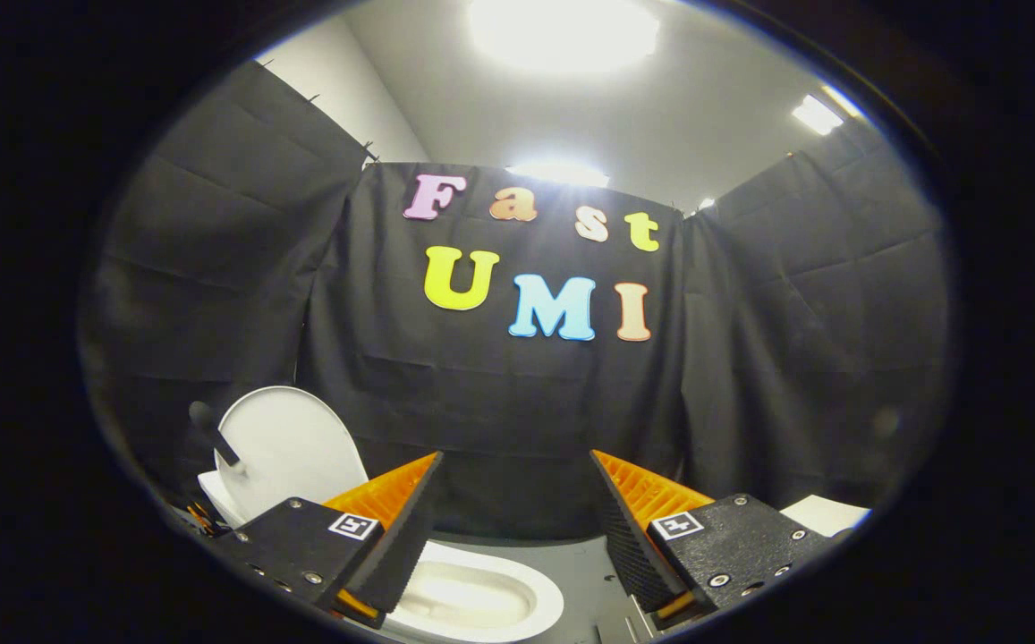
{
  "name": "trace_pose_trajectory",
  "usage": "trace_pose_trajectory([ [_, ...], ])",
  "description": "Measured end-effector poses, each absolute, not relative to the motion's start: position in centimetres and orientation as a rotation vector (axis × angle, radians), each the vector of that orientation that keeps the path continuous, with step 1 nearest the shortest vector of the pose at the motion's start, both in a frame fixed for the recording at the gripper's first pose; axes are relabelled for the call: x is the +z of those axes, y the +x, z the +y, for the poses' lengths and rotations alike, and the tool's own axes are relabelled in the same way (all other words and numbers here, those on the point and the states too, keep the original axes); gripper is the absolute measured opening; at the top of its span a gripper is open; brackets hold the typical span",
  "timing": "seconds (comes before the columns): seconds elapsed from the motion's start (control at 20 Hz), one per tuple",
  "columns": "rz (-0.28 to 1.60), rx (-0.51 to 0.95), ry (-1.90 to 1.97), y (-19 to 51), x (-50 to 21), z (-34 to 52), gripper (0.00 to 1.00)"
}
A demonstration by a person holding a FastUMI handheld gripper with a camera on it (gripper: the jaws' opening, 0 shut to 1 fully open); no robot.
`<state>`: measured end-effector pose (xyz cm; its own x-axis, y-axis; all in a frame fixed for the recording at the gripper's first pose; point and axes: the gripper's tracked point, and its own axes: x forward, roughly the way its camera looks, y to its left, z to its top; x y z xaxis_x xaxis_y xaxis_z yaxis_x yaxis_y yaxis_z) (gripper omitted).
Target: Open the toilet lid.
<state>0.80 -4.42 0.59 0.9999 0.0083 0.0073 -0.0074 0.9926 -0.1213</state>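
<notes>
Between my fingers, nothing: the gripper (517, 528) is spread wide and released.
Just below and ahead of my left finger I see the open toilet bowl (472, 601); beyond it the toilet lid (289, 447) stands raised upright against the black cloth wall (517, 402).
</notes>
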Motion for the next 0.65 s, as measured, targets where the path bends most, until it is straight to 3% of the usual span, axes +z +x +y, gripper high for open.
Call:
trace_pose_trajectory([
  [0.35, -0.041, -0.085, -0.06, -1.4, 1.3, -8.8, 0.95],
  [0.65, -0.051, -0.061, -0.049, -2.0, 1.5, -7.7, 0.95],
])
